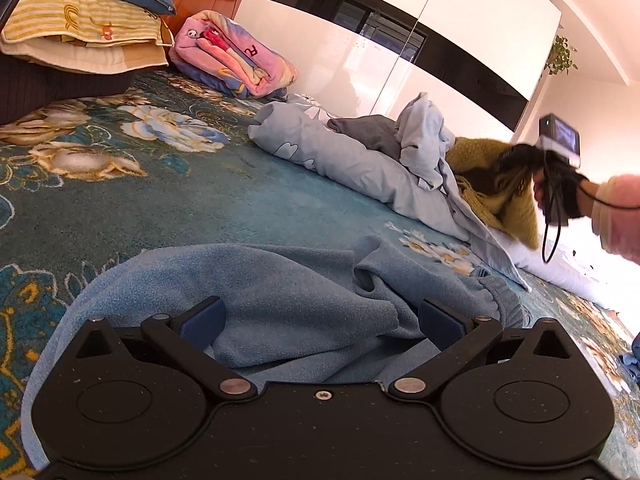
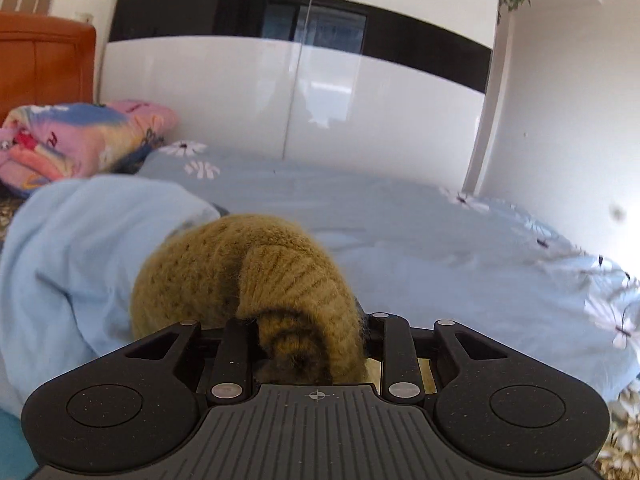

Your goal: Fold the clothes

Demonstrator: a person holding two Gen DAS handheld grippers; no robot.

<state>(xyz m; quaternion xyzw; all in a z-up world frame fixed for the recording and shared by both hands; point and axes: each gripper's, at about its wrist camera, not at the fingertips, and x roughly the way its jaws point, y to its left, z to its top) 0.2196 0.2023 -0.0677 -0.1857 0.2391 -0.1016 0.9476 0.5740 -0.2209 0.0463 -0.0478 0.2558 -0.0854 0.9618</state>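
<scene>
The right tongs point(image 2: 308, 344) are closed on a bunched fold of one mustard-yellow knitted sweater point(image 2: 248, 276), which fills the narrow gap between the jaws and bulges forward from them in a rounded, ribbed hump. Its long axis cannot be told, since it is crumpled; from the left wrist view the sweater point(image 1: 496, 184) trails down and toward the left from the right tongs point(image 1: 532, 184), which are raised above the bed with a sleeve behind them. Just to the left of the hump lies one rumpled light-blue sheet point(image 2: 72, 256), and beyond it spreads a pale blue flowered duvet point(image 2: 400, 232).

The left tongs point(image 1: 320, 318) stand wide open, holding nothing, their two blue pads point(image 1: 202, 316) apart over one blue fleece garment point(image 1: 280, 280). That garment lies crumpled on the bed right under and ahead of these tongs, its length running roughly across their line, with an elastic cuff point(image 1: 500, 296) at the right end. Farther out are a teal flowered bedspread point(image 1: 160, 184), one grey garment point(image 1: 368, 132) on the sheet pile, one folded pink blanket point(image 1: 236, 56), and a stack of pillows point(image 1: 80, 28) to the far left.
</scene>
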